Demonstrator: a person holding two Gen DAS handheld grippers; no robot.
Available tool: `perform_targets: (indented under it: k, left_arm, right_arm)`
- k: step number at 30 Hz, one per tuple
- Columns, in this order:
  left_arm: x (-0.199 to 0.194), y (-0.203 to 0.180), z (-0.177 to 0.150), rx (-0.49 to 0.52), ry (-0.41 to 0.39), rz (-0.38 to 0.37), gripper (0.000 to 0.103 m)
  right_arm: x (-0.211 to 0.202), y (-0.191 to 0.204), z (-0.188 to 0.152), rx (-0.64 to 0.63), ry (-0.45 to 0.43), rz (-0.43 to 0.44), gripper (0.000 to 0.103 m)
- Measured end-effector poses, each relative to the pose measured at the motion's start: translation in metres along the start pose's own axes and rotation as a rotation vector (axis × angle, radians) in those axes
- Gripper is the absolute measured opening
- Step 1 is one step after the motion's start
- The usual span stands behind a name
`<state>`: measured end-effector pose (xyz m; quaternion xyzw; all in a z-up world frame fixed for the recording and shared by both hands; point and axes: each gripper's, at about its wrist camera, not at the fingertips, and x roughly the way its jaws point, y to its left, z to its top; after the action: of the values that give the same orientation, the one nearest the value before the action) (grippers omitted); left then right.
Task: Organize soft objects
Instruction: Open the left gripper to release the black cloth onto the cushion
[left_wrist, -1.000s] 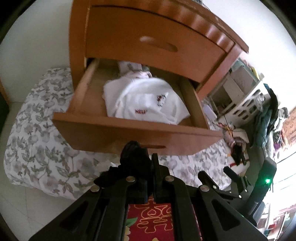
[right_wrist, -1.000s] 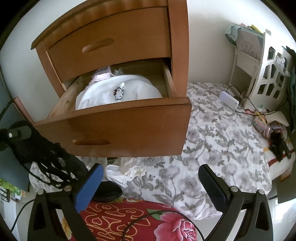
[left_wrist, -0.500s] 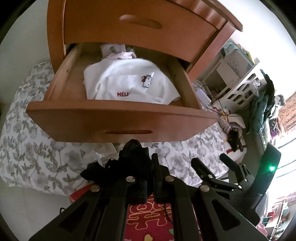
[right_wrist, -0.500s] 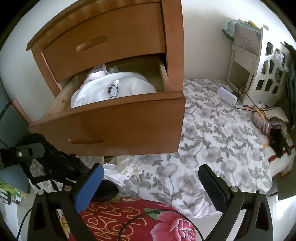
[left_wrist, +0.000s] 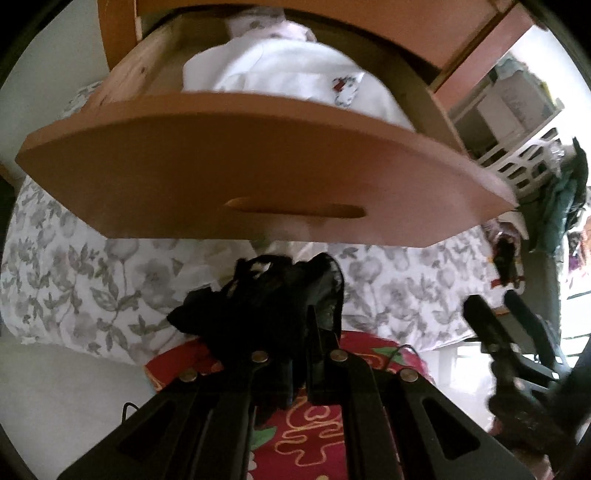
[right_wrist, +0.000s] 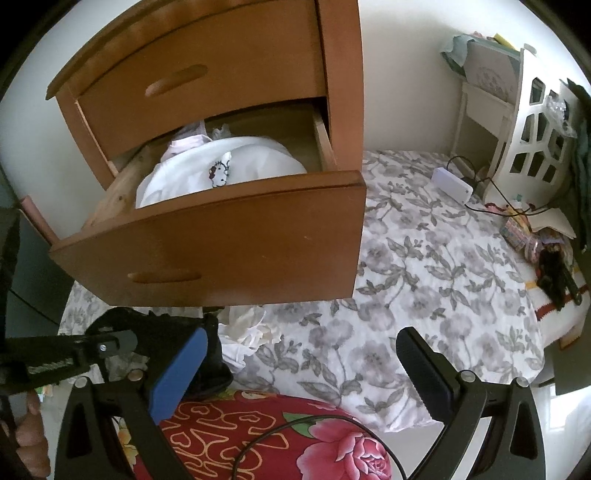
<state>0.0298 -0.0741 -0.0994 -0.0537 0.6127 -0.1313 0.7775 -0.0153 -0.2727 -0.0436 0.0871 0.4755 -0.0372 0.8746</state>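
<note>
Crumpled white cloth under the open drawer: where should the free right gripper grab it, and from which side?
Pinch the raised crumpled folds of the white cloth, coming from above and its right side. The drawer front overhangs it, and the left gripper, shut on black fabric, crowds its left.

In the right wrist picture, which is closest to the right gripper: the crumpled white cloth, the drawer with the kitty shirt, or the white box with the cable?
1. Crumpled white cloth, just ahead, left.
2. Open drawer, above it.
3. White box, far back right on the bedspread.
</note>
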Motion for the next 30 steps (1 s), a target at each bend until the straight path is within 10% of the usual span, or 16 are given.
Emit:
perform_targets:
  k: [15,20,30]
  left_arm:
    - [0.048,0.027,-0.002,-0.105,0.078,0.113,0.020]
    - [0.052,0.028,-0.002,-0.103,0.060,0.129,0.060]
    - [0.054,0.031,0.000,-0.108,0.012,0.108,0.082]
  right_arm:
    - [0.002,0.003,-0.001,-0.009,0.010,0.002,0.103]
    - [0.003,0.003,-0.001,-0.011,0.014,0.002,0.103]
    - [0.004,0.005,-0.001,-0.016,0.018,0.000,0.103]
